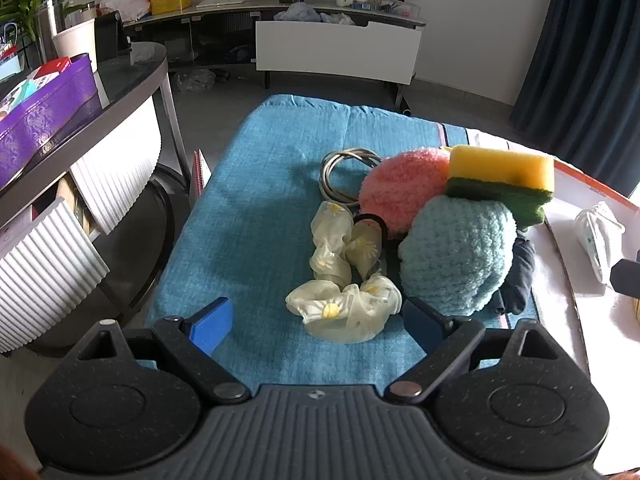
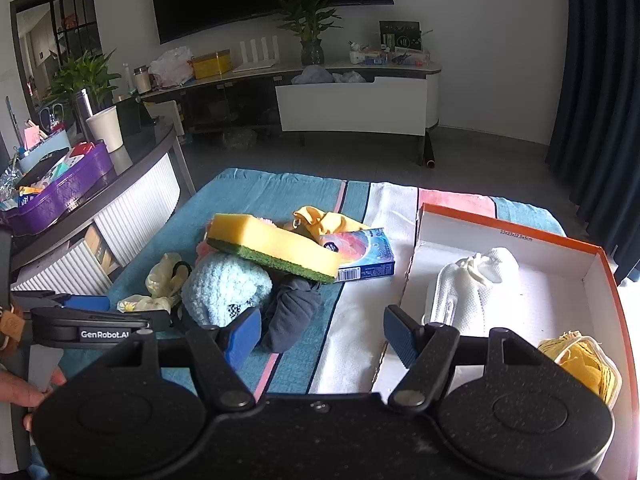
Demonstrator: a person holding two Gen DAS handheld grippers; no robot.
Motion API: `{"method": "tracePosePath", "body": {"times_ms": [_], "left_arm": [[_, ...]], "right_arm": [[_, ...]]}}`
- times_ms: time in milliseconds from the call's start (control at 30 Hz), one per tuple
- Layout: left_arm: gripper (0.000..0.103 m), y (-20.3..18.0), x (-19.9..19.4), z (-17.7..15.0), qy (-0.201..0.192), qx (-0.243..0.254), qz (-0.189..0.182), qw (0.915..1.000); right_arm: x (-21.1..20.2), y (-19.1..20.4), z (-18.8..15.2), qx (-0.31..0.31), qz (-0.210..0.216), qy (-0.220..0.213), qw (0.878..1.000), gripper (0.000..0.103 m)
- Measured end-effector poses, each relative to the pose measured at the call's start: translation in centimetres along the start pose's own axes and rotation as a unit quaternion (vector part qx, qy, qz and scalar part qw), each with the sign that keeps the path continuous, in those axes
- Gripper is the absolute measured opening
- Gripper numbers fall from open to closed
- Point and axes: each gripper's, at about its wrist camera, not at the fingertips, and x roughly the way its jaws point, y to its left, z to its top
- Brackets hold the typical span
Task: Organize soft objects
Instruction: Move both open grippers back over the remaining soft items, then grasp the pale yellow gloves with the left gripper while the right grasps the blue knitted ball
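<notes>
On the blue towel lies a pile of soft things. A pale sheer scrunchie with daisies is nearest to my left gripper, which stands open just short of it with nothing between its blue pads. Behind the scrunchie are a light-blue fluffy ball, a pink fluffy ball, a yellow-green sponge on top, a dark cloth and a coiled cable. My right gripper is open over the towel beside the orange-rimmed box, which holds a white pouch and yellow cloth.
A curved dark side table with a purple tray stands left of the towel. A colourful small carton and a yellow cloth lie behind the sponge. A hand holds the left gripper's handle at the right wrist view's left edge.
</notes>
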Motion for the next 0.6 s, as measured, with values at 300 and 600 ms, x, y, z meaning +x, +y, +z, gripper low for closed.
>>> {"method": "tracePosePath", "body": {"times_ms": [300, 600], "left_arm": [[0.095, -0.2, 1.4, 0.4, 0.004, 0.011, 0.006, 0.9999], [0.082, -0.7, 3.5, 0.8, 0.008, 0.028, 0.005, 0.9996]], "right_arm": [[0.7, 0.0, 0.1, 0.001, 0.003, 0.005, 1.000, 0.081], [1.6, -0.2, 0.1, 0.007, 0.006, 0.009, 1.000, 0.081]]}}
